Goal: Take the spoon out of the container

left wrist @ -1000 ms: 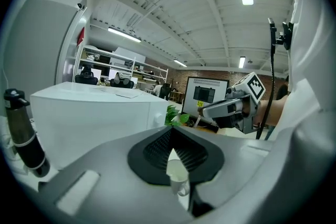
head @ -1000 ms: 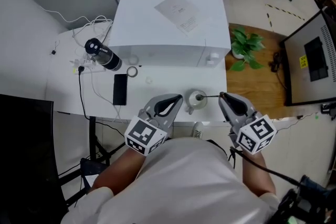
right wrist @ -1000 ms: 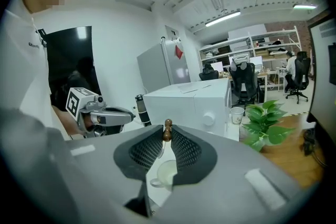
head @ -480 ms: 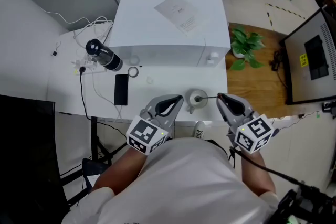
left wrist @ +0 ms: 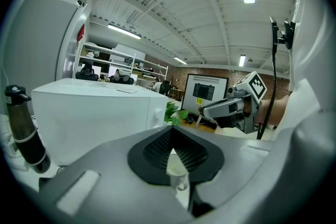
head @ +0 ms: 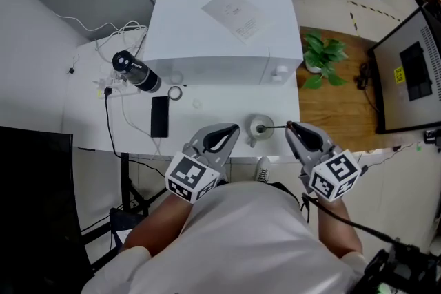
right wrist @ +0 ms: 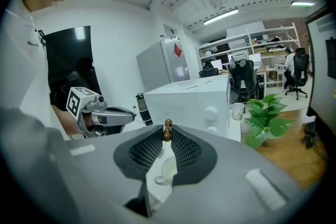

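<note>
Step in hand: grip on spoon made, lift not begun. R gripper is closed on the spoon handle, beaded end protruding above its tips. The other end appears to sit in the container, a white cup near the table front edge. L gripper is closed, empty, just beside the cup. Next: raise spoon clear of rim; cup is unrestrained and may tip. Phone and bottle are well apart, no obstruction.

White-shirted person's grey left tongs and right tongs bear marker cubes.
</note>
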Tool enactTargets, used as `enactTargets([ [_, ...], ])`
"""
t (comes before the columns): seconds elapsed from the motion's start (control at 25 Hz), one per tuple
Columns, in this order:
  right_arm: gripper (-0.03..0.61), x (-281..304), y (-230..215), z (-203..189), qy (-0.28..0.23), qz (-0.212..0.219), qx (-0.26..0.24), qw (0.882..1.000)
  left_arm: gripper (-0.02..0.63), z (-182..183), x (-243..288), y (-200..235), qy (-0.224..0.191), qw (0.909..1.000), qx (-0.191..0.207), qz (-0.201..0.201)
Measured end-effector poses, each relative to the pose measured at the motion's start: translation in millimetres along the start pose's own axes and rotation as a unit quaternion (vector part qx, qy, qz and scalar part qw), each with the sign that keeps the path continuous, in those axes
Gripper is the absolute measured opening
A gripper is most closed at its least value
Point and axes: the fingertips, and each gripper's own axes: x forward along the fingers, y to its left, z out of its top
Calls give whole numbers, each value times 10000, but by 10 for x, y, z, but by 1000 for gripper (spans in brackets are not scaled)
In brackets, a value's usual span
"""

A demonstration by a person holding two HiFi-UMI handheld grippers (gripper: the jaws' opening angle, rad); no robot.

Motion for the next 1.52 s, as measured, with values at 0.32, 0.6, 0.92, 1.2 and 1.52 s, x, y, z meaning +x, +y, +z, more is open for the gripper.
enactTargets([
  [0.32, 55, -36, 68, 27, -224, -277, 88, 9993, 5, -68, -128, 48, 18, 9999, 29, -169],
  [0.6, 55, -46, 356, 10, -479, -670, 211, 9964, 5, -196, -344, 78, 105, 9981, 82, -603],
  [0.92, 55, -163, 595, -132, -501, -839, 269, 9949, 5, -307, -548, -8, 94, 9973, 98, -724],
  [1.2, 55, -492, 691, -125, -615, -572, 23, 9965, 5, -333, -612, -360, -16, 9986, 178, -488],
  [1.52, 55, -1208, 716, -306, -683, -271, -147, 9972, 5, -446, -630, -1089, -142, 9998, 139, -43],
])
